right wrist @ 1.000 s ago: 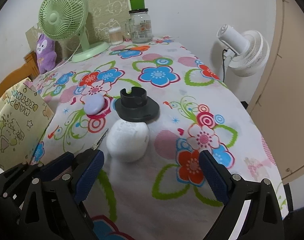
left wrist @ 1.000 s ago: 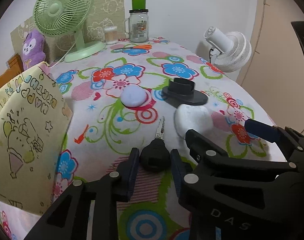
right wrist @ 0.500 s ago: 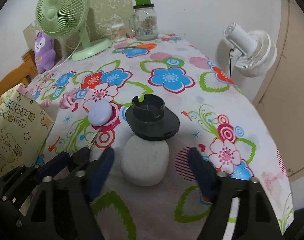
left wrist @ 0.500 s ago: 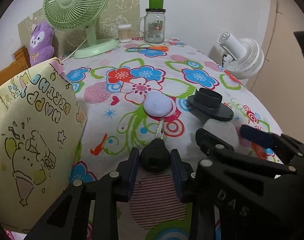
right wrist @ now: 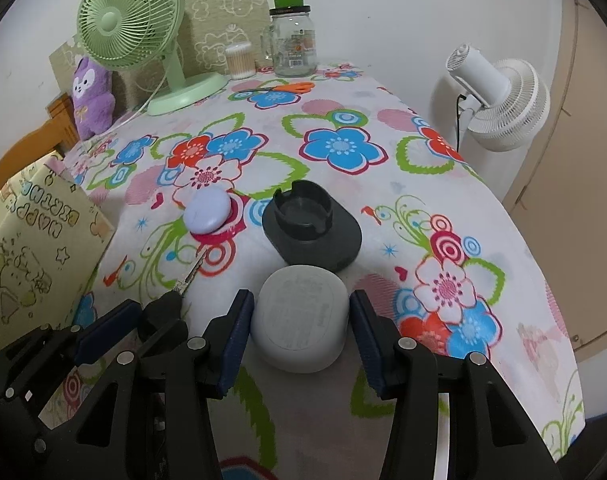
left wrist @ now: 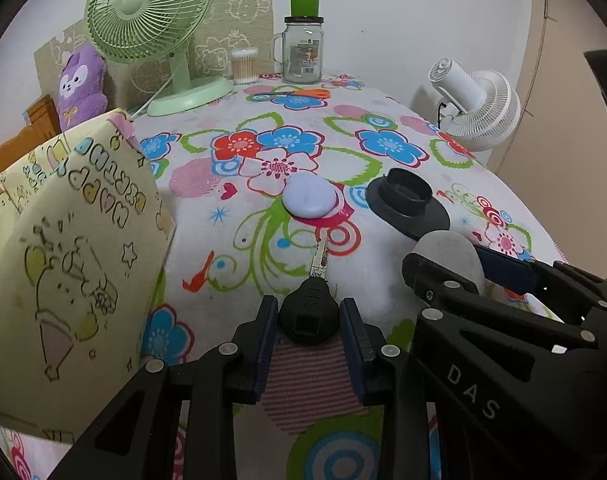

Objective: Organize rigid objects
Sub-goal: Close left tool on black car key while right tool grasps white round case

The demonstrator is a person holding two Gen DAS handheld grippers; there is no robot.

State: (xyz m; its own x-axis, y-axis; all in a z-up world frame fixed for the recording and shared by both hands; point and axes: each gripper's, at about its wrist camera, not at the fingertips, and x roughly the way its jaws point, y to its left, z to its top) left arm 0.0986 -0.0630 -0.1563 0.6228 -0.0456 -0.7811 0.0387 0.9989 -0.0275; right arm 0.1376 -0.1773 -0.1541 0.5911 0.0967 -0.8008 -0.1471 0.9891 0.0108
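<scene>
Since the earlier frame the right gripper (right wrist: 299,322) has been closing its jaws around the white case (right wrist: 301,318), which sits between them; contact is unclear. The left gripper (left wrist: 308,326) clamps the black key (left wrist: 309,312) head, blade pointing forward.
</scene>
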